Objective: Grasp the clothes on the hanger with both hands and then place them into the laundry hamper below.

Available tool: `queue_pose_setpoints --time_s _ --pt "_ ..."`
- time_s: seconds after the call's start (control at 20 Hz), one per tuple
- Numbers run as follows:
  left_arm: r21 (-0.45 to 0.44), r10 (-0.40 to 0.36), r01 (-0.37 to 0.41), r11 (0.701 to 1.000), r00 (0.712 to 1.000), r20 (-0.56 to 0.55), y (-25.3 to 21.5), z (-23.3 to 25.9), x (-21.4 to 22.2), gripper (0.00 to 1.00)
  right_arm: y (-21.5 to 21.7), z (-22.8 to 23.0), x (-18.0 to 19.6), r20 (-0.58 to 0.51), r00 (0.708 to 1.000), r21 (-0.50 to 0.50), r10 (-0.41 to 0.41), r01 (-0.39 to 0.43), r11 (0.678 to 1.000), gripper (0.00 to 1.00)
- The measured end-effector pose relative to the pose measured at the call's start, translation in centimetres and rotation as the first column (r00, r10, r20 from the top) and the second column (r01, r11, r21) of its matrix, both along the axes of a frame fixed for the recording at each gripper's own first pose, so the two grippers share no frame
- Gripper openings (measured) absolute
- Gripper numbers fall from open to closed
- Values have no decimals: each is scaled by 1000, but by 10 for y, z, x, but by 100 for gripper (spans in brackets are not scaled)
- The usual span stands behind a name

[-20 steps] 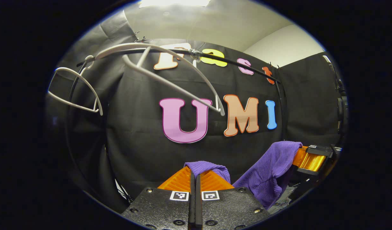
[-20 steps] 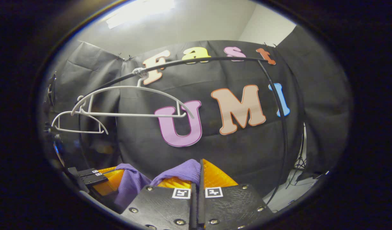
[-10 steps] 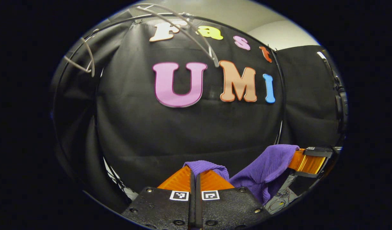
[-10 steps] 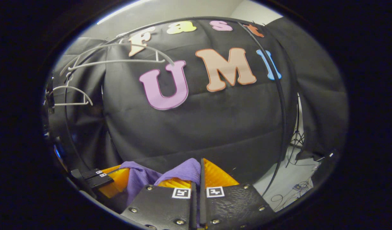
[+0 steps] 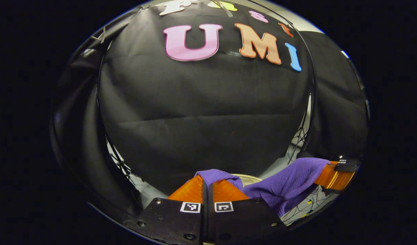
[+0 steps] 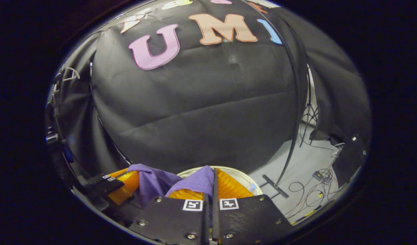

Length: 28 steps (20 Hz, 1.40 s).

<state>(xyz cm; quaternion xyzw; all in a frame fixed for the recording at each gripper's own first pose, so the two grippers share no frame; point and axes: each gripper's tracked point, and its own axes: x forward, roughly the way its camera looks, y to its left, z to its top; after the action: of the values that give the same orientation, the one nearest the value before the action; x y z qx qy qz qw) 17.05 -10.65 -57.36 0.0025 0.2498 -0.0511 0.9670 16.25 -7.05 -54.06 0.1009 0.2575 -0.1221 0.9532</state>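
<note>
A purple garment (image 5: 286,185) hangs stretched between both grippers, off the hanger. My left gripper (image 5: 207,179) is shut on one bunched edge of it at the bottom of the left gripper view. The other end runs right to the right gripper (image 5: 327,173). In the right gripper view my right gripper (image 6: 213,174) is shut on the purple garment (image 6: 195,182), and the left gripper (image 6: 127,185) holds its far end at lower left. The pale round rim of the laundry hamper (image 6: 244,175) shows just beyond the fingertips, below the cloth; the hamper rim (image 5: 251,177) also peeks past the left fingers.
A black curved rack pole (image 6: 297,102) runs down on the right. A white hanger (image 6: 68,72) hangs high at the left edge. Cables (image 6: 314,177) lie on the grey floor right of the hamper.
Both grippers have moved down with the garment: the hangers and rack bar slid up out of sight, and the hamper rim and floor came into view below.
</note>
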Motion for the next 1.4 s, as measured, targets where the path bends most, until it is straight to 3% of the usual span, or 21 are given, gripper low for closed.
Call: queue_pose_setpoints --time_s 0.3,0.35,0.4,0.55,0.75,0.8,0.85,1.0,1.05,1.1,1.2,1.4 --pt "-53 -14 5 999 984 -175 -2 -66 -22 2 -1 -66 -13 -147 989 -5 -16 16 1000 6" --pt "-72 -30 15 997 979 -200 -6 -72 -24 20 -6 -75 -18 -177 984 -12 -26 24 1000 3" --pt "-74 -31 15 997 974 -222 -6 -73 -28 37 -7 -78 -20 -186 982 -13 -26 24 1000 31" --pt "-30 32 -37 999 986 -164 17 -53 -15 89 -8 -65 -12 -151 988 -31 -20 16 999 100" --pt "-52 34 -44 998 983 -179 22 -35 -15 87 -4 -37 -9 -127 992 -71 -10 1 997 99" --pt "-58 30 -42 997 982 -186 23 -29 -14 87 -3 -28 -7 -119 993 -79 -7 -3 997 94" --pt "-52 35 -45 998 984 -176 26 -21 -11 87 -2 -18 -5 -111 994 -89 0 -10 996 99" --pt "-45 42 -49 998 989 -141 31 7 -4 87 7 9 0 -82 996 -108 22 -31 994 99" --pt "-54 40 -48 997 991 -130 32 18 -2 87 10 20 3 -69 997 -107 24 -31 994 94" --pt "-67 41 -50 997 991 -125 32 27 -2 87 13 30 4 -59 998 -103 23 -29 994 99" --pt "-74 53 -62 995 992 -113 36 47 1 87 21 56 9 -32 999 -101 29 -32 994 99" --pt "-3 110 -110 994 993 -31 61 90 12 87 38 109 20 39 997 -122 64 -59 991 99"
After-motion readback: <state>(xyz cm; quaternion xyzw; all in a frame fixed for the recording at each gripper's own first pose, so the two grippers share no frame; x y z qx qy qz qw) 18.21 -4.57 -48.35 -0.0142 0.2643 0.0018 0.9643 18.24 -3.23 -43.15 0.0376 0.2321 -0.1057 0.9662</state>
